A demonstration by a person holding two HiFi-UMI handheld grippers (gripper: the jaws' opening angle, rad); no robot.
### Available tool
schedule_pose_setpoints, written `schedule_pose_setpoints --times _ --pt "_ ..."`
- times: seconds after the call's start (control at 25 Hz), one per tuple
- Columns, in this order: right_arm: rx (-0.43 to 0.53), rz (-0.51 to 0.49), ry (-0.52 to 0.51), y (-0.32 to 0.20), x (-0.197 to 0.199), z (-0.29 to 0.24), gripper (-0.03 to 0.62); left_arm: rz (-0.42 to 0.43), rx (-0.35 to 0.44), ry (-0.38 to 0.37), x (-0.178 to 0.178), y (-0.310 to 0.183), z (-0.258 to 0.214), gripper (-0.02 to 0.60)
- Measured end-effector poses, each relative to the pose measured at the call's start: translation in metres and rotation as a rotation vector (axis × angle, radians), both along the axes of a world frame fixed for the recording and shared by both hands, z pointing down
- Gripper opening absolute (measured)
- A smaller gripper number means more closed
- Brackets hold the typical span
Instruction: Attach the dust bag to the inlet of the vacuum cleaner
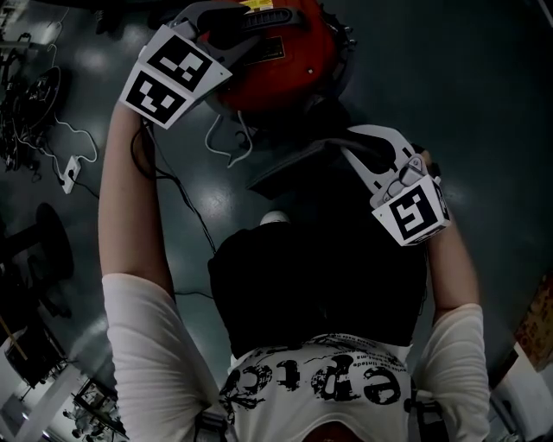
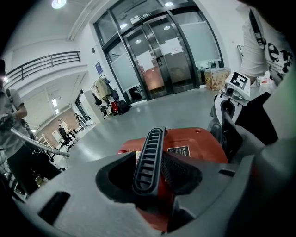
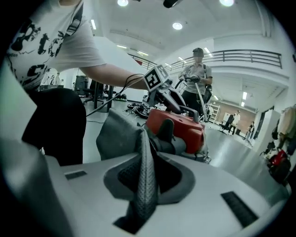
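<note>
The vacuum (image 1: 276, 65) stands on the floor (image 1: 484, 104) at the top of the head view, straight ahead of the person. The left tool (image 1: 246, 26) is on top of it. In the left gripper view its jaws (image 2: 152, 172) are closed on the black ribbed handle (image 2: 149, 157), which runs away from the camera along the red body (image 2: 199, 143). This looks like the steadying hand.

The right tool (image 1: 341, 148) is lower and to the right, nearer the person. In its own view the jaws (image 3: 145, 185) pinch a standing fold of the grey bag (image 3: 115, 134). In the head view the bag (image 1: 294, 173) is a dark flat panel between this tool and the vacuum's near side, with its long edge slanting down to the left.

From the right tool the vacuum (image 3: 182, 125) lies ahead and a little right, and the bag's cloth spans most of the gap. A dark rounded part (image 3: 167, 134) sits at the vacuum's near end. It may be the inlet, but I cannot tell whether the bag's mouth touches it. So the coming move looks like it belongs to the right hand: carry the bag forward along that line while the left holds the body.

The person's legs (image 1: 320, 276) are close behind the bag, so there is little room to draw back. A white cord (image 1: 229, 142) loops on the floor just left of the bag and could snag it. The floor to the vacuum's right looks free.
</note>
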State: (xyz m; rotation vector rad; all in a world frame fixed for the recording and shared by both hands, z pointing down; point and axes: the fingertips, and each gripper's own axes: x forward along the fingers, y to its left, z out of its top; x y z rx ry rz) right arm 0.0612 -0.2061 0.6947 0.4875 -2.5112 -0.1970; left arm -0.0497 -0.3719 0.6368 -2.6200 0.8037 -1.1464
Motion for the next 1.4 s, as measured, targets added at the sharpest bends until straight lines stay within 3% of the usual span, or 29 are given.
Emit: schedule_pose_setpoints --times 0.4,0.64,0.8,0.96,1.04,1.12,1.2,1.28,1.4 --pt "-0.054 0.064 -0.059 -0.005 0.001 0.004 0.046 -0.008 0.018 0.01 0.0 0.0 0.0 0.164" --pt "-0.1 0.031 -0.033 0.0 0.004 0.006 0.049 0.014 0.03 0.018 0.001 -0.001 -0.001 0.164" --pt "-0.082 0.028 -0.037 0.001 0.01 0.002 0.074 0.021 0.045 0.03 0.001 0.0 0.0 0.164" --pt "0.007 0.015 0.03 0.007 0.019 -0.026 0.094 0.029 0.056 0.008 0.0 0.0 -0.002 0.164" --pt "-0.036 0.019 -0.068 0.013 0.016 -0.056 0.094 0.053 0.059 -0.042 -0.001 0.003 -0.002 0.164" --pt "-0.162 0.083 -0.235 0.012 0.015 -0.09 0.092 0.071 0.054 -0.086 -0.002 0.006 -0.007 0.165" --pt "-0.247 0.118 -0.35 0.005 0.016 -0.12 0.092 0.065 0.04 -0.084 -0.005 0.009 -0.017 0.166" --pt "-0.267 0.144 -0.401 -0.003 0.016 -0.145 0.092 0.043 0.02 -0.033 -0.007 0.015 -0.036 0.166" --pt "-0.254 0.258 -0.446 -0.018 0.025 -0.183 0.092 0.001 -0.018 0.098 -0.002 0.029 -0.08 0.166"
